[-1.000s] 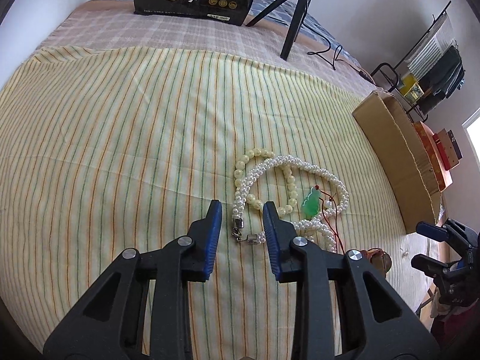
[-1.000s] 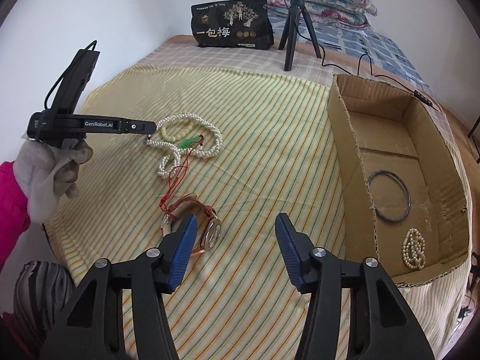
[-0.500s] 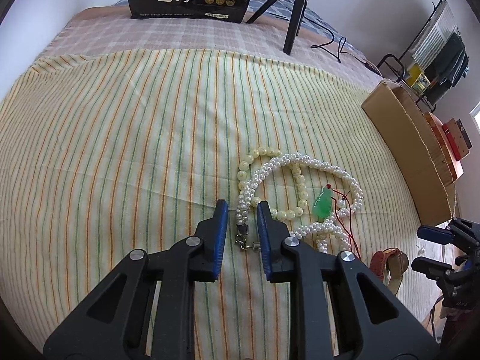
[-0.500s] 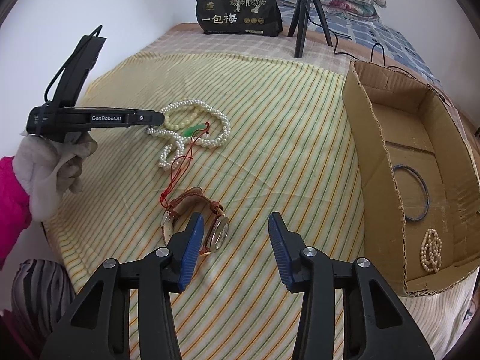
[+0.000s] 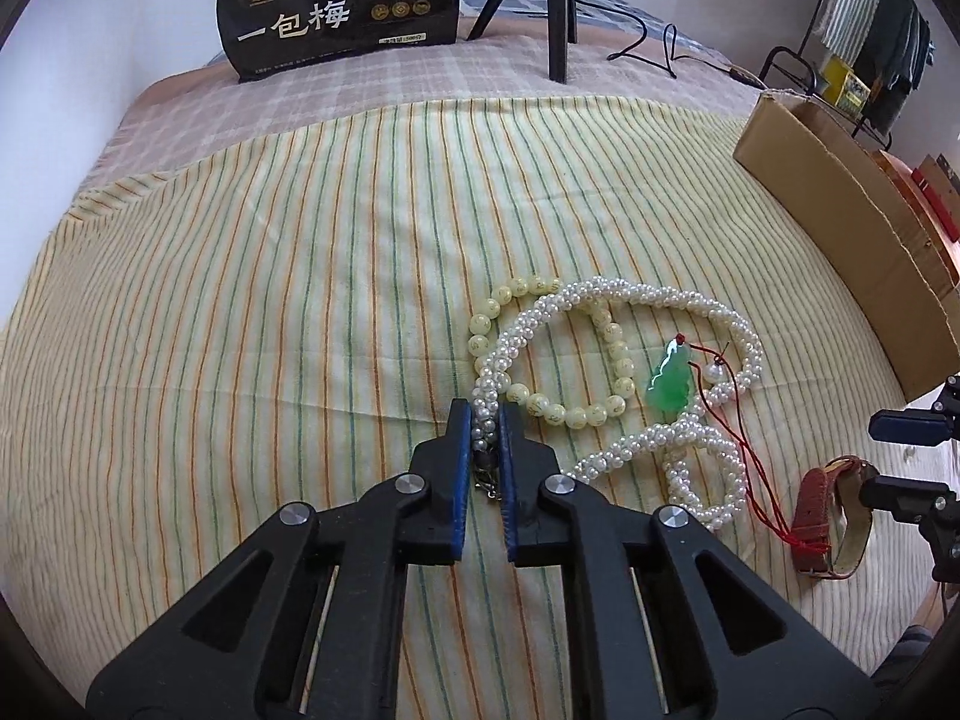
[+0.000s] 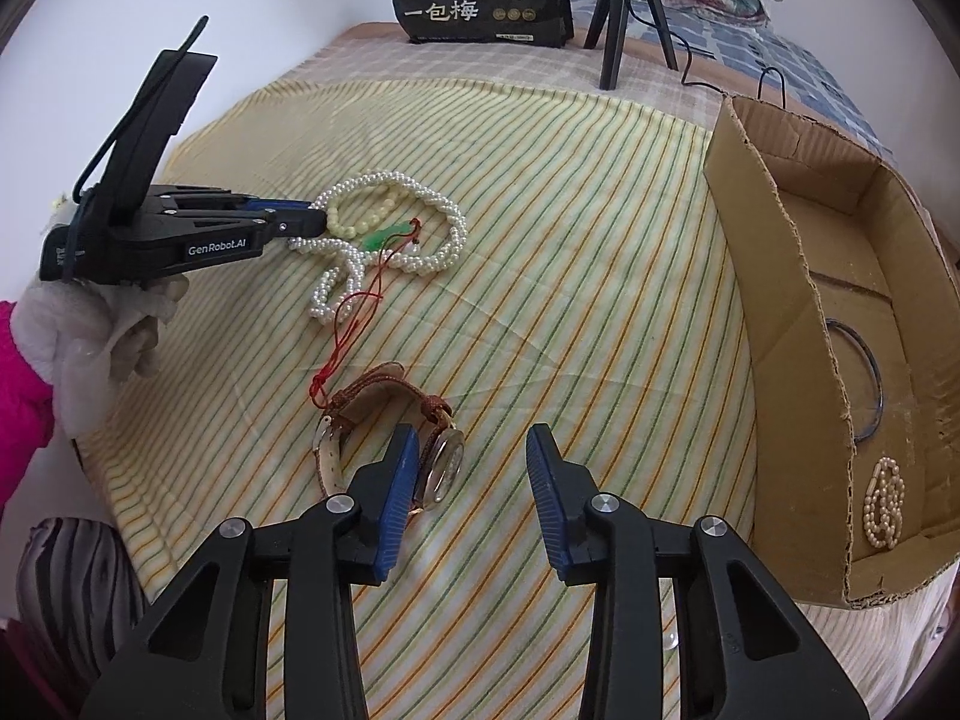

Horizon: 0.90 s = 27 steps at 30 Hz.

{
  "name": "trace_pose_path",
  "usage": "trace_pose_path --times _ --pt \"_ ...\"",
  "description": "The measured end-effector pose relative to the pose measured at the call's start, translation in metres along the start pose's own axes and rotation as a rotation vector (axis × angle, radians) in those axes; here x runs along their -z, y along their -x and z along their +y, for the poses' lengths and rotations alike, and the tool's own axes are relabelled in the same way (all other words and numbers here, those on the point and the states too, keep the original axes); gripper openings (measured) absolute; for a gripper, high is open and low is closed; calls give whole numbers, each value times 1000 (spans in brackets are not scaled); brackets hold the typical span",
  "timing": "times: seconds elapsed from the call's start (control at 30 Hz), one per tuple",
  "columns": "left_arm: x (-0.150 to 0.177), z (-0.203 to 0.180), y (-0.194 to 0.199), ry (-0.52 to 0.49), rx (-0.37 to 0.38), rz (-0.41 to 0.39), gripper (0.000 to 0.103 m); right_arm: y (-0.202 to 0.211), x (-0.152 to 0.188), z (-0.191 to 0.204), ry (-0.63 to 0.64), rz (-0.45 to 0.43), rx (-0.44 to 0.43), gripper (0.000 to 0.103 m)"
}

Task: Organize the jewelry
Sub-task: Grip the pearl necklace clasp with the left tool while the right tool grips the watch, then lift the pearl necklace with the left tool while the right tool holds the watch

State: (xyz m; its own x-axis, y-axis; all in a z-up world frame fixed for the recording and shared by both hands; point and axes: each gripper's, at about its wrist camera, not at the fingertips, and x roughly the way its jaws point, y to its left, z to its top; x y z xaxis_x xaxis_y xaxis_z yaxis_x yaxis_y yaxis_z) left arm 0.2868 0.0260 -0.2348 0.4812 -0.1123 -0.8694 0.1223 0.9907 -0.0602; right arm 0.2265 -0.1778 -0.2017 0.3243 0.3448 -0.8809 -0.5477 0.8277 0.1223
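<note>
A white pearl necklace [image 5: 636, 300] lies looped on the striped cloth, over a yellow bead bracelet [image 5: 564, 414] and a green pendant [image 5: 672, 381] on a red cord. My left gripper [image 5: 485, 420] is shut on the necklace's clasp end. It also shows in the right wrist view [image 6: 312, 222], at the necklace [image 6: 432, 210]. My right gripper [image 6: 471, 450] is open, low over the cloth, with a brown-strap watch [image 6: 438, 456] beside its left finger. The watch also shows in the left wrist view [image 5: 831, 516].
A cardboard box [image 6: 774, 276] stands at the right, holding a dark ring bangle [image 6: 864, 372] and a small pearl bracelet [image 6: 885, 504]. A black bag [image 5: 342, 6] and a tripod [image 5: 555, 6] stand at the far edge of the bed.
My left gripper has closed from open onto the necklace's clasp end. My right gripper has moved forward and down toward the watch.
</note>
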Motion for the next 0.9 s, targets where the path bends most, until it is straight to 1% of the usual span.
trace_pose_path --times 0.23,0.4,0.47,0.5,0.53,0.6,0.67,0.9 --pt "3 6 2 48 24 -27 6 -12 0 3 -2 33 -11 35" --pt "3 10 7 80 48 -38 6 -19 1 4 5 49 1 35" --pt "2 10 9 91 61 -44 6 -19 1 3 -3 47 0 32" --pt "2 10 11 94 65 -48 6 -19 1 2 -9 47 -4 27" --pt "2 10 14 96 70 -54 6 -19 1 1 -17 48 -14 20" --pt "1 8 19 96 77 -68 6 -19 1 0 -33 50 -34 12" --pt "0 7 26 98 87 -84 6 -19 3 1 -35 48 -25 11" --pt "-5 3 51 110 120 -132 6 -11 7 8 -25 31 -9 10"
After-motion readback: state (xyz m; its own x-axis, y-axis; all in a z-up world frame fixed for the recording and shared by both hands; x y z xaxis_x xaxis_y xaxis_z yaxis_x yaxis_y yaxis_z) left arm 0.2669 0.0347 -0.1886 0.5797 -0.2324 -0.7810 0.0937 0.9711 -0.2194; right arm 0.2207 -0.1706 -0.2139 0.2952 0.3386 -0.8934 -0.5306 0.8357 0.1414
